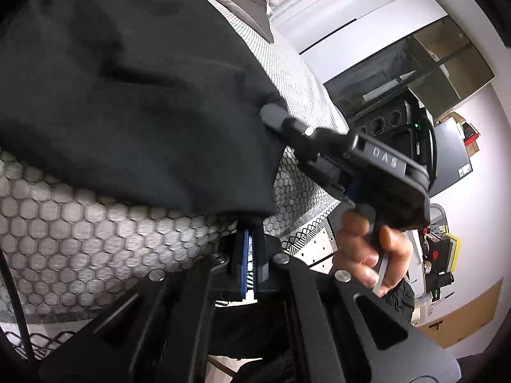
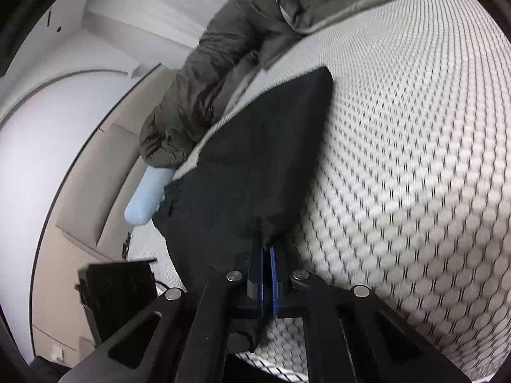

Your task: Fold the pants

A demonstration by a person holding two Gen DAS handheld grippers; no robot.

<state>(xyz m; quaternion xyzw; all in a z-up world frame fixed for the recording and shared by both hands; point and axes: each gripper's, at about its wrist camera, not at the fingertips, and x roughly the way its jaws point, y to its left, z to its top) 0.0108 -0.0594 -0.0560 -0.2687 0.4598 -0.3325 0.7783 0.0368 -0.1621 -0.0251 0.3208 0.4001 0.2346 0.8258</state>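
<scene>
Black pants [image 1: 134, 102] lie spread over a bed's honeycomb-patterned mattress cover [image 1: 95, 239]. In the left wrist view my left gripper [image 1: 249, 223] is shut on the pants' near hem, and the cloth drapes over its fingertips. To the right, a hand [image 1: 367, 249] holds my right gripper [image 1: 270, 115], whose tip bites the pants' side edge. In the right wrist view the pants [image 2: 255, 159] run as a dark wedge from the far corner down into my right gripper [image 2: 267, 247], shut on the near corner. The cloth hides both grippers' fingertips.
An olive padded jacket [image 2: 223, 57] lies at the mattress's far edge, with a pale blue roll [image 2: 145, 198] below it at the bedside. A black box [image 2: 118, 287] sits low left. Dark cabinets [image 1: 415, 73], cardboard boxes [image 1: 463, 316] and clutter stand to the right of the bed.
</scene>
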